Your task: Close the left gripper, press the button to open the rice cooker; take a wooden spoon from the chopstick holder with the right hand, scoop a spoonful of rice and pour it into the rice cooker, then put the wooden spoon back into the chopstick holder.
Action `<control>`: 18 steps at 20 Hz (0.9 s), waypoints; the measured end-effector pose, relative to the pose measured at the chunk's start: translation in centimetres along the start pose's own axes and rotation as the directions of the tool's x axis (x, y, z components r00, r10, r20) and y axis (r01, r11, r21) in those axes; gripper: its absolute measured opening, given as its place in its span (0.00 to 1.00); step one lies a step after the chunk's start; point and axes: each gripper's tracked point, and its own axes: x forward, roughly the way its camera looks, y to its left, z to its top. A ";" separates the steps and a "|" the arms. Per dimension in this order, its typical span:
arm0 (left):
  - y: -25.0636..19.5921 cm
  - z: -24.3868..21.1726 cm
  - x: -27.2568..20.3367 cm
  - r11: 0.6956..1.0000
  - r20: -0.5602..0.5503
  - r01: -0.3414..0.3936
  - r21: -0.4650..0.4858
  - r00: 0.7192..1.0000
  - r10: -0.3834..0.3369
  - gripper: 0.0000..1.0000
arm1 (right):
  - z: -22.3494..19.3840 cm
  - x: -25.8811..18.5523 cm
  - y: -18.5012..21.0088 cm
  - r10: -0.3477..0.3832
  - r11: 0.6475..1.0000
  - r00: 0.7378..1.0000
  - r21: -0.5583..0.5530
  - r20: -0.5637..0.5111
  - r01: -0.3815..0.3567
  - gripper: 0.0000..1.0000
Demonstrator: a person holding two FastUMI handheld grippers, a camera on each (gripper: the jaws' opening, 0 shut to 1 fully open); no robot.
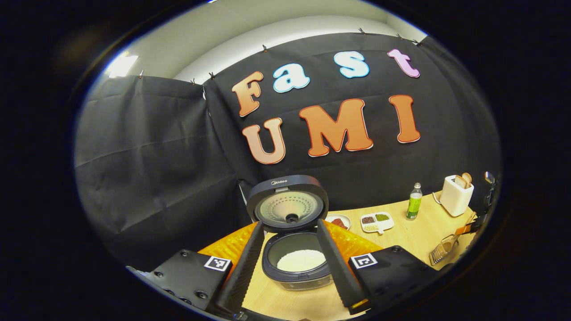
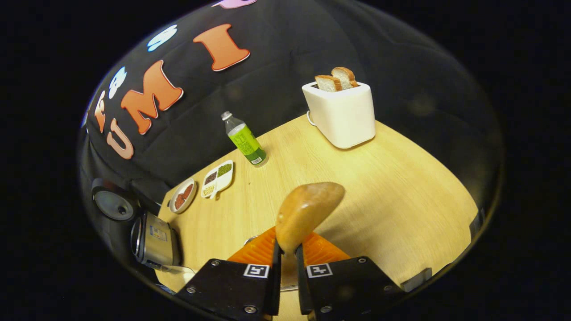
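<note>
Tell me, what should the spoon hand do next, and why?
Probably carry the wooden spoon over to scoop rice. The right gripper already pinches its handle, and the rice cooker lid stands open.

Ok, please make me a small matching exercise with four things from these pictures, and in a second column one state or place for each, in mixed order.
Things:
1. rice cooker
2. wooden spoon
3. toaster
4. green bottle

States or places:
a. clamped between the right gripper fingers
b. lid up, white rice inside
c. standing on the table beside the divided dish
d. two bread slices sticking out of the top

Pairs: 1-b, 2-a, 3-d, 4-c
</note>
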 end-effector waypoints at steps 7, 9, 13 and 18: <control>-1.7 -0.5 0.7 0.999 0.010 0.049 0.005 0.999 -0.049 0.83 | 0.0 -1.7 0.3 -0.010 1.000 0.999 0.029 0.042 0.009 0.13; -1.8 -0.2 1.8 0.997 0.017 0.080 -0.014 0.997 -0.080 0.83 | 0.9 -3.4 0.7 -0.025 0.999 0.996 0.031 0.080 0.023 0.13; -1.1 0.5 3.9 0.992 0.066 0.123 -0.041 0.990 -0.121 0.74 | 2.7 -6.1 2.5 -0.057 0.998 0.988 0.004 0.146 0.057 0.13; 0.1 0.1 6.2 0.986 0.090 0.163 -0.046 0.983 -0.159 0.75 | 3.5 -11.1 7.2 0.016 0.999 0.979 -0.047 0.201 -0.007 0.12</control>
